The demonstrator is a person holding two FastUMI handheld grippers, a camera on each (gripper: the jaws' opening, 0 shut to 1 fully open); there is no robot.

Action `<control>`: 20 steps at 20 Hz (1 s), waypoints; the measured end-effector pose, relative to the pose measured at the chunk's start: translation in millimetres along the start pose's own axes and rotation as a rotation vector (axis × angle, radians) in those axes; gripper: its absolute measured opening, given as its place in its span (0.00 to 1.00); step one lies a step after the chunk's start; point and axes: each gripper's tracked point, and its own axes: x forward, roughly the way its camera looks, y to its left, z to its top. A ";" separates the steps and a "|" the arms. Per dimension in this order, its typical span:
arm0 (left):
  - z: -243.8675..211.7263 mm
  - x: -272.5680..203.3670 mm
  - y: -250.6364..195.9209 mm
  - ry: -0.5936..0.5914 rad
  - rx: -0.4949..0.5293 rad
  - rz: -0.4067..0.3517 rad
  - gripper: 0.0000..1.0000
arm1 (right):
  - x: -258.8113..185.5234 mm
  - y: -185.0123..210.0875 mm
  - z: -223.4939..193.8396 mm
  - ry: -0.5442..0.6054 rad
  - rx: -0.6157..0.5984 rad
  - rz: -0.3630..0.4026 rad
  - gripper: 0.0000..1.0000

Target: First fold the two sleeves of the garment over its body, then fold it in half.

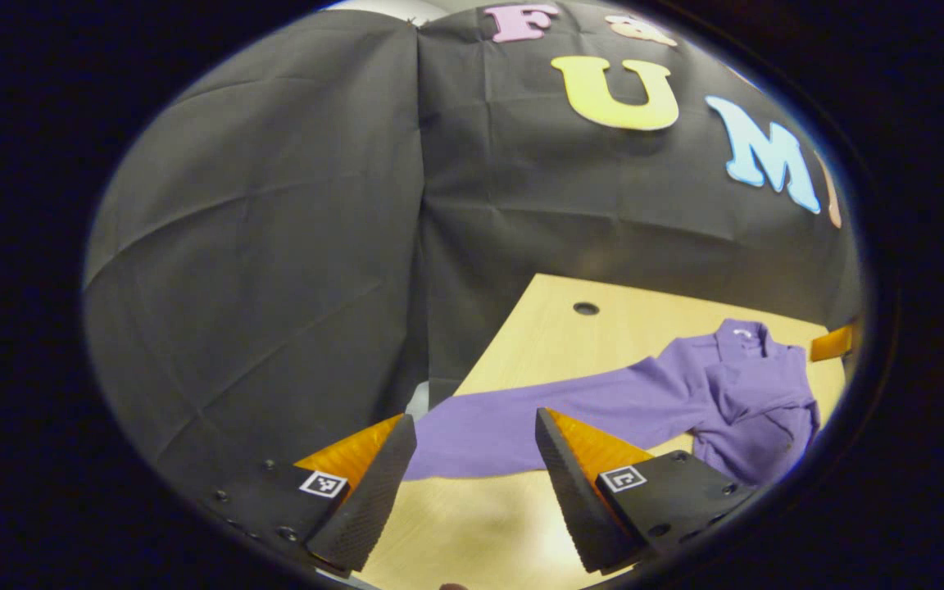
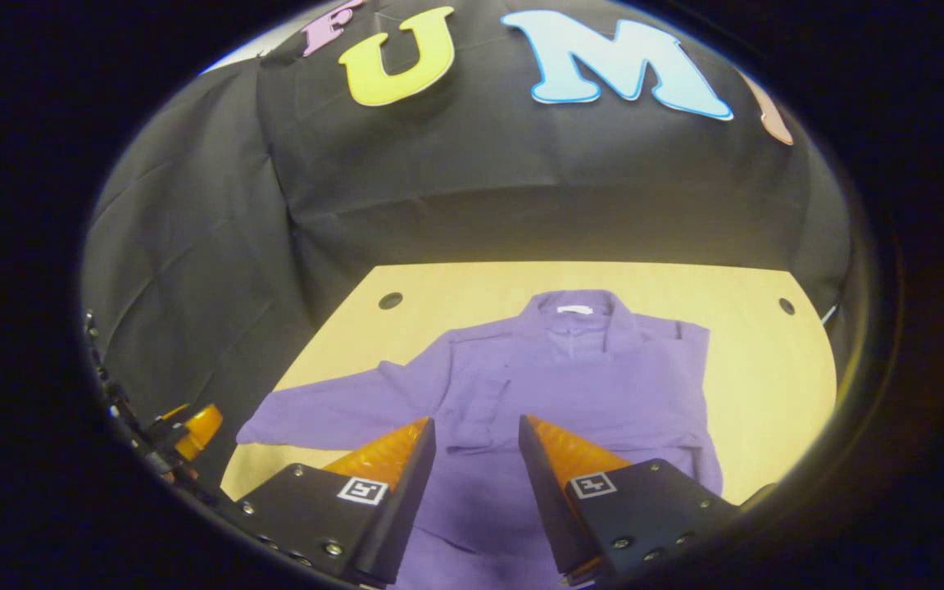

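Two round holes [image 2: 390, 300] pierce the pale wooden table [image 2: 767, 393] near its far corners in the right gripper view, one at centre left and one at the right edge of the frame. Black creased cloth [image 2: 456, 188] hangs behind the table as the booth's wall and covers the upper half of both views.

A purple shirt [image 2: 570, 385] lies flat at the middle of the table, collar toward the wall, one sleeve [image 2: 333, 414] stretched out to the left of the frame; the other sleeve seems already laid across the body.

At the bottom of that view the right gripper [image 2: 476, 442] hovers over the shirt's lower body, fingers parted and holding nothing.

At the bottom of the left gripper view the left gripper [image 1: 476, 447] is spread wide and empty, the outstretched sleeve [image 1: 521, 418] lying between its fingertips beyond them.
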 end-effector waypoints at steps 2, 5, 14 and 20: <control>-26.1 26.1 0.0 0.065 0.016 -0.001 0.98 | -14.7 -13.0 -5.7 0.002 0.004 -0.021 0.60; -50.8 60.4 -3.5 0.134 0.033 0.005 0.98 | -26.5 -34.7 -25.0 0.027 0.012 -0.064 0.66; -81.8 86.9 15.8 0.201 -0.045 0.006 0.95 | -51.9 -75.7 -52.6 0.066 0.075 -0.147 0.66; -84.1 91.3 -7.7 0.191 -0.005 -0.044 0.67 | -52.4 -71.0 -54.9 0.065 0.086 -0.134 0.61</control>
